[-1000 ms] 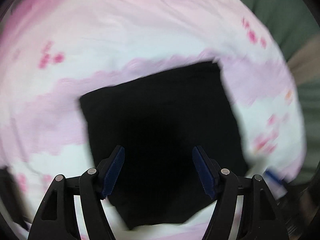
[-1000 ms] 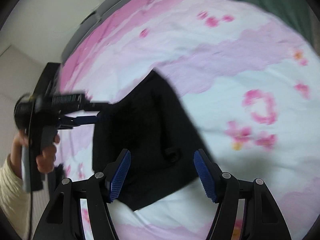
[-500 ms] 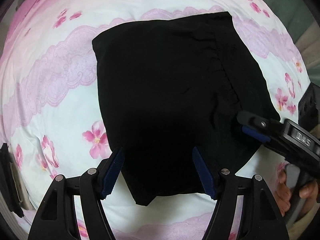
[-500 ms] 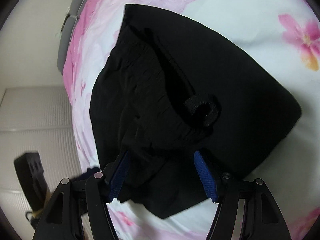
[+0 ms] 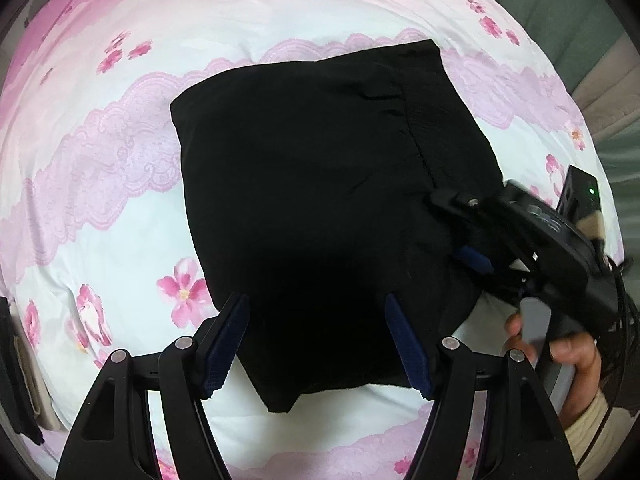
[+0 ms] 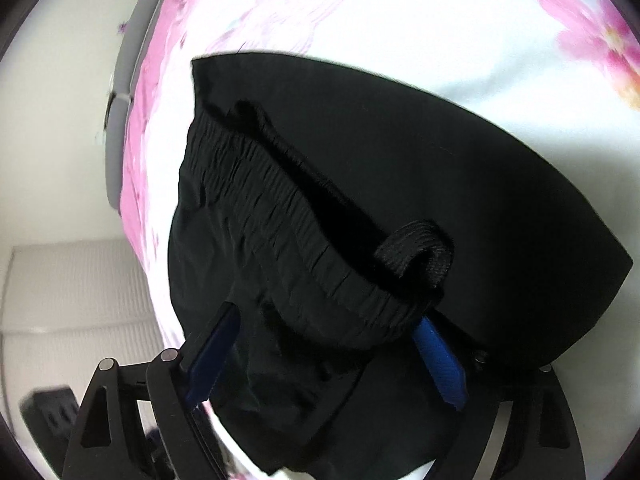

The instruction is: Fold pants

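Observation:
Black pants (image 5: 312, 200) lie folded into a rough square on a pink and white floral bedsheet (image 5: 120, 184). My left gripper (image 5: 318, 336) is open, held just above the pants' near edge, with nothing in it. My right gripper (image 6: 324, 340) is open, its fingers straddling the gathered elastic waistband (image 6: 280, 216) at the pants' right side; a black belt loop (image 6: 420, 252) curls up just beyond it. In the left wrist view the right gripper (image 5: 472, 258) pushes into the pants' right edge, held by a hand (image 5: 568, 356).
The bedsheet extends all around the pants. A green surface (image 5: 560, 8) lies past the bed's far right. A white wall (image 6: 52, 120) and grey bed edge (image 6: 120, 120) show in the right wrist view.
Both grippers came down close to the pants. The right gripper has pushed in further, so its open fingers now straddle the waistband.

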Tool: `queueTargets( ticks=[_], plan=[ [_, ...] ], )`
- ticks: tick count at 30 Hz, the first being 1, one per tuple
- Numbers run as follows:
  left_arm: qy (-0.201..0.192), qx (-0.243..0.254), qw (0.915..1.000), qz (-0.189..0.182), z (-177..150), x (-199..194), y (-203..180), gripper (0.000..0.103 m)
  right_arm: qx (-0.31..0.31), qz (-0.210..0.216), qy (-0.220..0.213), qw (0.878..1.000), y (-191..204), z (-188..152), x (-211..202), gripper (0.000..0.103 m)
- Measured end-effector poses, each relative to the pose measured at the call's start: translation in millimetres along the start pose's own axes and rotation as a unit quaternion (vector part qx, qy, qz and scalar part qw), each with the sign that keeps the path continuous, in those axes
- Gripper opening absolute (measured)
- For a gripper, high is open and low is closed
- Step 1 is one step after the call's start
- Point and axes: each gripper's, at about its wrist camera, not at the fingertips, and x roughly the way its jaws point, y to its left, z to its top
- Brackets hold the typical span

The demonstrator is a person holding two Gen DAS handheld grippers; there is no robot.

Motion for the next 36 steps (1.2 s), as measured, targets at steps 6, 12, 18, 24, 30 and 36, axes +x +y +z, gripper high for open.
queueTargets(
  ticks=[6, 12, 18, 24, 30, 36],
  plan=[
    [0.007, -0.012, 0.9999, 0.0, -12.7, -1.3, 3.9, 0.069, 0.003, -0.033, -0.009, 0.999, -4.5, 3.0, -23.5, 0.035],
    [0.009, -0.025, 0.9996, -0.004, -20.3, -1.5, 11.7, 0.069, -0.116, -0.083, -0.052, 0.988, 45.0, 7.6, -54.5, 0.026],
    [-0.002, -0.023, 0.9997, -0.005, -22.6, -9.7, 12.0, 0.069, -0.151, -0.131, -0.046, 0.979, 52.8, 22.8, -55.8, 0.026],
    [-0.003, -0.026, 0.9996, 0.014, -24.6, -12.2, 17.8, 0.069, -0.166, -0.171, -0.036, 0.971, 50.2, 22.8, -53.1, 0.041],
    [-0.012, -0.034, 0.9988, 0.034, -40.9, -29.3, 35.7, 0.07, -0.194, -0.225, -0.059, 0.953, 45.3, 28.5, -76.7, 0.066],
    [-0.023, -0.053, 0.9978, 0.032, -69.0, -51.9, 56.2, 0.071, -0.217, -0.252, -0.12, 0.935, 65.0, -0.8, -136.9, 0.068]
  ],
)
